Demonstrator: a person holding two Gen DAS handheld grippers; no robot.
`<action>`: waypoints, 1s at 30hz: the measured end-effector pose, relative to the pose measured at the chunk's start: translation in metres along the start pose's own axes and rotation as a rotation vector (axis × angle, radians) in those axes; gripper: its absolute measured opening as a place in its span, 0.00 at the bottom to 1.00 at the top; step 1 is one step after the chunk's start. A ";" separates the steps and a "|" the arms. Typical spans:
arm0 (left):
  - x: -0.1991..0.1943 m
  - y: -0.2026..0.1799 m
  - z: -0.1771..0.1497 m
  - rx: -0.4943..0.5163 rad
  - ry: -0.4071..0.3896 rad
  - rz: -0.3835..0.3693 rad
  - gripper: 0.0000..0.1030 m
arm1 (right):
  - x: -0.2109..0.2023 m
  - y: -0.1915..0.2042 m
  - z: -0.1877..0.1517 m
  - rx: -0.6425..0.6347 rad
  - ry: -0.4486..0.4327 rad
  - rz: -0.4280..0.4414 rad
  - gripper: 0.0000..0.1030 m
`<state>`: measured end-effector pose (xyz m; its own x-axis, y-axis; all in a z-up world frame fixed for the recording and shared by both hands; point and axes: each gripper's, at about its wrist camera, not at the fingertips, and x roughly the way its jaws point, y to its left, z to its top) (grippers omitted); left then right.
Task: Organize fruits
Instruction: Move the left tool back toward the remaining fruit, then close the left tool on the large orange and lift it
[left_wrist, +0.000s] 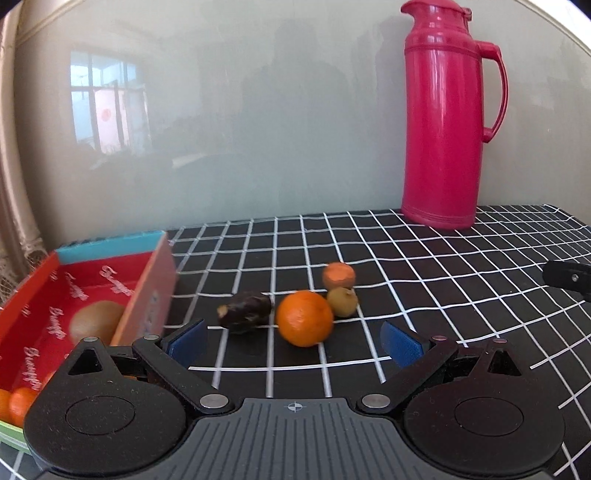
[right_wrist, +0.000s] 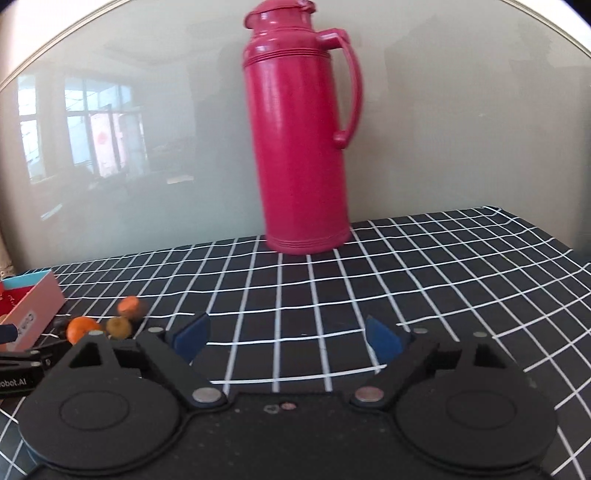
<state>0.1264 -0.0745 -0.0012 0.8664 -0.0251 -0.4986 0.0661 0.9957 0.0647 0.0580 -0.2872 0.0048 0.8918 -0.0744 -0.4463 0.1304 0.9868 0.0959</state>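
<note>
Hovering low over the black grid tablecloth (left_wrist: 424, 266), left gripper (left_wrist: 291, 341) spread wide and empty, blue pads (left_wrist: 186, 341) apart with nothing pressed between. Right gripper (right_wrist: 286, 338) likewise released and empty, aimed at bare cloth below the pink thermos (right_wrist: 301, 147).

Four fruits loose on the cloth, clustered just ahead of the left gripper: a dark oblong fruit (left_wrist: 245, 312), an orange (left_wrist: 304, 323) just beside it, a small green fruit (left_wrist: 342, 302) touching the orange, and a small orange-brown fruit (left_wrist: 338, 276) right behind that. Red box (left_wrist: 147, 295) at the left, already holding a kiwi (left_wrist: 98, 321) and some small oranges (left_wrist: 16, 404) near its front corner.

Likely trouble, as a judgement only:
- Rolling. Round orange on smooth cloth; an off-centre pinch could squirt it sideways into its neighbours or toward the table edge.
- Crowding. Green fruit touching the orange, so closing on one may nudge or trap the other.
- Box wall. Near wall of the box close to the left pad; swinging across could clip it and shove the box.
- Collision between tools. Right gripper's tip visible at the edge of the left view, so reaching for the same cluster risks a knock.
- Soft skin. Dark fruit looks wrinkled; squeezing hard could bruise it.
</note>
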 end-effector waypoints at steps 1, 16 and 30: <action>0.003 -0.001 0.000 -0.008 0.008 -0.005 0.96 | 0.000 -0.003 0.000 -0.001 0.001 -0.005 0.88; 0.027 -0.006 0.001 -0.056 0.050 -0.021 0.96 | 0.014 -0.031 0.000 0.032 0.010 -0.111 0.88; 0.049 -0.008 0.004 -0.082 0.077 -0.013 0.84 | 0.026 -0.063 0.003 0.049 0.019 -0.248 0.89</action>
<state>0.1703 -0.0838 -0.0226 0.8252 -0.0345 -0.5638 0.0340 0.9994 -0.0114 0.0742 -0.3519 -0.0105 0.8218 -0.3102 -0.4779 0.3654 0.9305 0.0243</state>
